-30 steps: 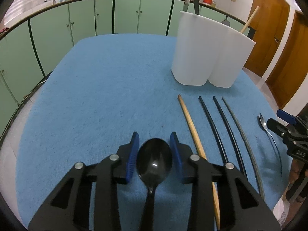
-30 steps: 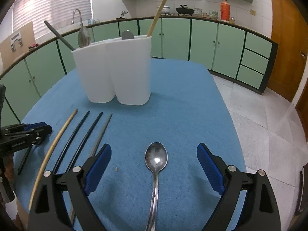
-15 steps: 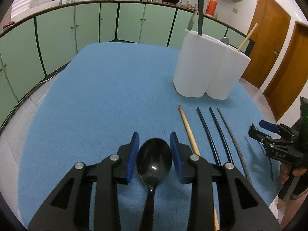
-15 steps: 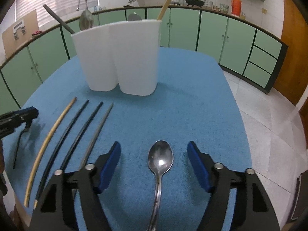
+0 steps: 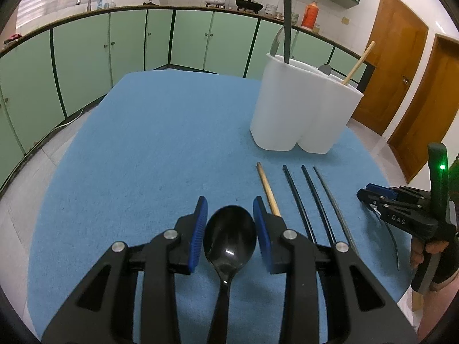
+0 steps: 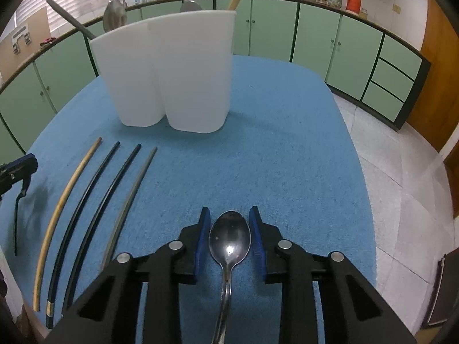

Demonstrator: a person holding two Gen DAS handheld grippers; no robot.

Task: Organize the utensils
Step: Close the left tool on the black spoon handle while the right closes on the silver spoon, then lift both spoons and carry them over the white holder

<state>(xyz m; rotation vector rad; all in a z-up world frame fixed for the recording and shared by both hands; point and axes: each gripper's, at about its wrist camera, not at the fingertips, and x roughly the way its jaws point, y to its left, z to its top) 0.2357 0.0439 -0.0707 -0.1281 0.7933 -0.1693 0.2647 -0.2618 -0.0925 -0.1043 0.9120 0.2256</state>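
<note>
Right gripper [image 6: 229, 236] jaws just closed around metal spoon [image 6: 229, 239]

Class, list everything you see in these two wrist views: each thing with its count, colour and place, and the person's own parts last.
Table cover: one, blue, under everything.
Utensil holder: one, white, far part of the cover, utensils standing in it.
Chopsticks: four, one tan, two black, one grey, lying side by side in front of the holder.
Black spoon: one, between the left tool's pads.
Metal spoon: one, silver, between the right tool's pads.
Cabinets: a row, green, behind the table.
Doors: two, brown wood, far right.
Left tool: black with blue pads, closed on the black spoon.
Right tool: same colours, jaws just closed in on the metal spoon.
Hand: partly seen, gripping the right tool's handle.
</note>
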